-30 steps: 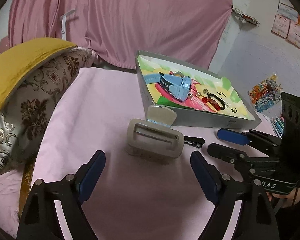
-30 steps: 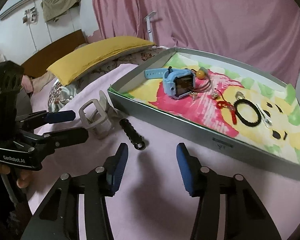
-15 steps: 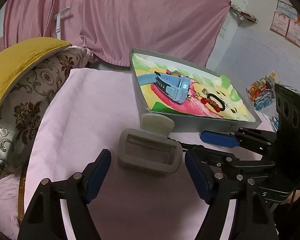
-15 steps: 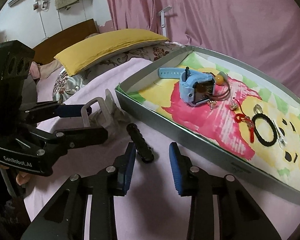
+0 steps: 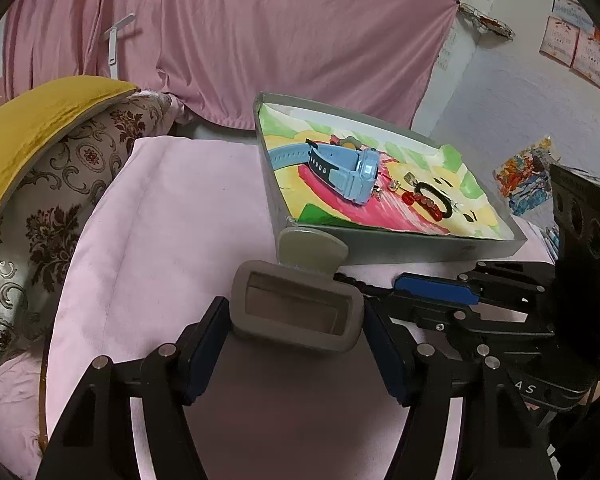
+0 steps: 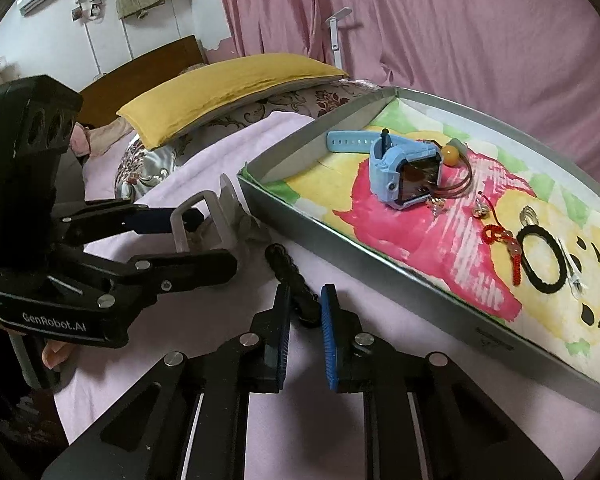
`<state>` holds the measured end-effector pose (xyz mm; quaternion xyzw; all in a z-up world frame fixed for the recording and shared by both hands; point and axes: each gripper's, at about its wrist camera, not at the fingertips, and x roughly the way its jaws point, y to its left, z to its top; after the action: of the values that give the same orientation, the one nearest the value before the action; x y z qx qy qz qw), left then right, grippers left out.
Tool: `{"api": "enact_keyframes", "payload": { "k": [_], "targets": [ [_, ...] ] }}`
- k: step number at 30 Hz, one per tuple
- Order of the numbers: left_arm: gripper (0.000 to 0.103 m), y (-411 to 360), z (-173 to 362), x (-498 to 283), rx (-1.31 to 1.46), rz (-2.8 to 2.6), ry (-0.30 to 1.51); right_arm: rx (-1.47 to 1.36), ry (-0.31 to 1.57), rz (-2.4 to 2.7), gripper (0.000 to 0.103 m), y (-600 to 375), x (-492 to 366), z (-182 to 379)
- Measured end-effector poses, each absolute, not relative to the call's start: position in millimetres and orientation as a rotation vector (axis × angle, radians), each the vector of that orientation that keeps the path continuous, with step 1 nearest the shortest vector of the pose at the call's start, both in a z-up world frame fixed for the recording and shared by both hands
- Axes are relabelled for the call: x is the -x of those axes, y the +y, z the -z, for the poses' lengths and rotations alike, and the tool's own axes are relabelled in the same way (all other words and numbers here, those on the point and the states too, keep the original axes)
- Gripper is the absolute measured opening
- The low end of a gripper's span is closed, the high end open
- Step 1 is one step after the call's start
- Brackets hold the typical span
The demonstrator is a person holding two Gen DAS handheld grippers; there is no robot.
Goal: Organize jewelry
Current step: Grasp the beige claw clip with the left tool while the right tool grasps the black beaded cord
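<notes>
On the pink bedcover [image 5: 172,208], a grey clip-like holder [image 5: 296,308] is being flanked by the left gripper [image 5: 296,344], whose jaws are closing; whether its blue pads [image 5: 204,344] are already pressing on the holder's sides cannot be told. The right gripper [image 6: 305,316] is being narrowed around the near end of a black beaded bracelet [image 6: 290,276], and its jaws are closing too, with contact not clearly made out. The bracelet is lying just beside the near wall of the shallow grey tray [image 6: 380,280], close to the holder. Open bedcover is being left towards the yellow pillow [image 5: 32,132]; the tray wall is bounding the far side. Inside the tray a blue smartwatch [image 6: 404,172], a black hair ring [image 6: 544,260] and a red charm [image 6: 500,240] are lying. The tray's right end is being cut off by the right wrist view's edge, and small metal pieces there are too small to name.
</notes>
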<state>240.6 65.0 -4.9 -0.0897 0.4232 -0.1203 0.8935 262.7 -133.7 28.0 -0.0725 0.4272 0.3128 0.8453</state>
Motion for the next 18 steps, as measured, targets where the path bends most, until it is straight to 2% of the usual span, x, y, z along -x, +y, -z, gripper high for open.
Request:
{"api": "enact_keyframes", "payload": {
  "k": [18],
  "targets": [
    [0.065, 38.7, 4.0, -201.8, 0.193, 0.247, 0.878, 0.094, 0.911, -0.535, 0.013, -167.4, -215.4, -27.7]
  ]
}}
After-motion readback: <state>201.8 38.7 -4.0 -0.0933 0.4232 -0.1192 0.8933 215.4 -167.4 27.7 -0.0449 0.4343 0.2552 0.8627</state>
